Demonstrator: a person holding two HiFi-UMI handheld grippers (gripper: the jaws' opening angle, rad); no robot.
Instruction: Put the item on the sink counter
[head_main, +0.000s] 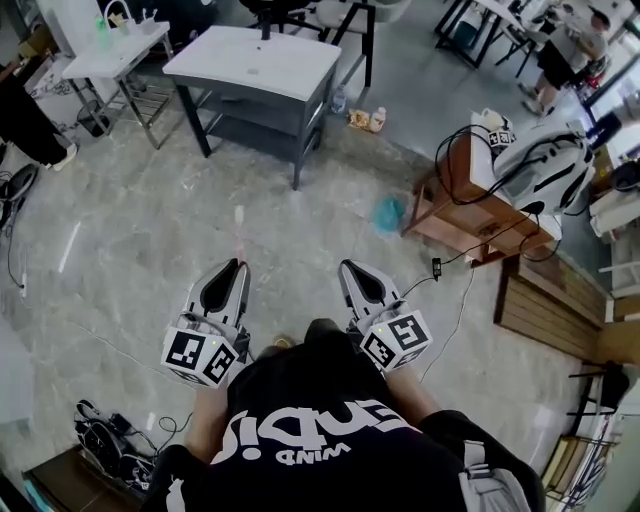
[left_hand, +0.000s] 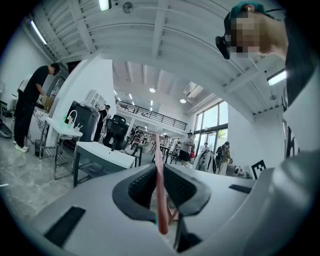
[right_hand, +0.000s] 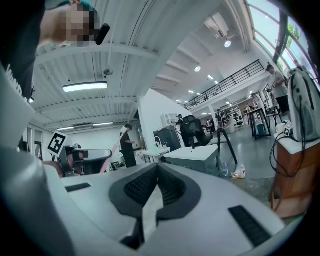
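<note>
The sink counter (head_main: 250, 55) stands well ahead across open floor, so the carry is long. The left gripper (head_main: 236, 270) is clenched on a thin pink stick (left_hand: 159, 190), likely a toothbrush, which juts past the jaw tips; a jolt could pivot it or let it slip. The right gripper (head_main: 350, 268) is closed on nothing. The wooden bench (head_main: 455, 215) on the right trails a cable (head_main: 455, 300) across the floor, a trip risk. The smaller faucet table (head_main: 112, 55) nearby could be mistaken for the counter.
</note>
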